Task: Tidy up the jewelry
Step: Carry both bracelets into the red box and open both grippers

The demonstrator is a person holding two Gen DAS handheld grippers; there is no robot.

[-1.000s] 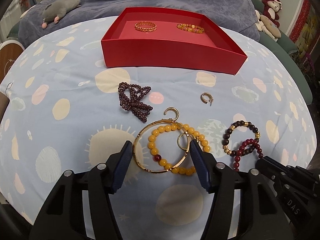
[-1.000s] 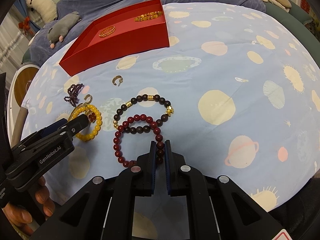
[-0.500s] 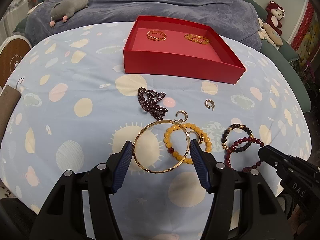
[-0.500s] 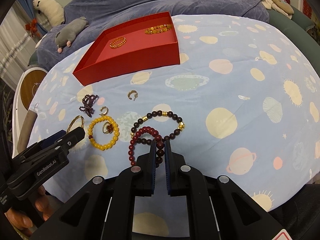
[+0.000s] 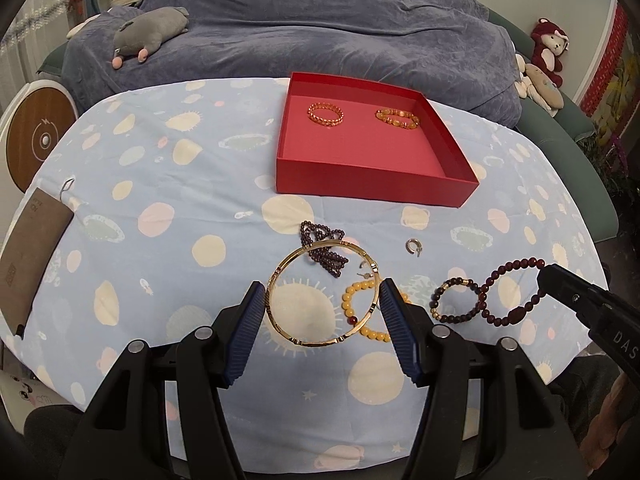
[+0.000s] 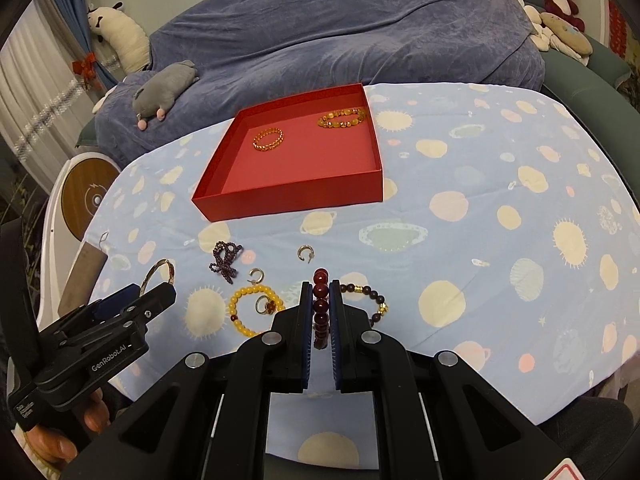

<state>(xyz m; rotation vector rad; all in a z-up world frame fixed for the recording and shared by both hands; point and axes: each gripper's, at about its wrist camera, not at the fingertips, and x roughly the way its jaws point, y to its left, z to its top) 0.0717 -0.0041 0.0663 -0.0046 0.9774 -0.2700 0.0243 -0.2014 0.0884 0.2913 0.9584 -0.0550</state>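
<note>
Jewelry held aloft: left gripper [image 5: 322,312] fingers clamp gold bangle [image 5: 324,294], right gripper [image 6: 321,316] fingers pinch red bead bracelet [image 6: 321,304].

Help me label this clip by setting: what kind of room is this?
Probably a bedroom or living room at home. A table under a planet-print cloth stands beside furniture draped in a blue-grey blanket, with plush toys lying on it. Curtains hang at the left.
</note>
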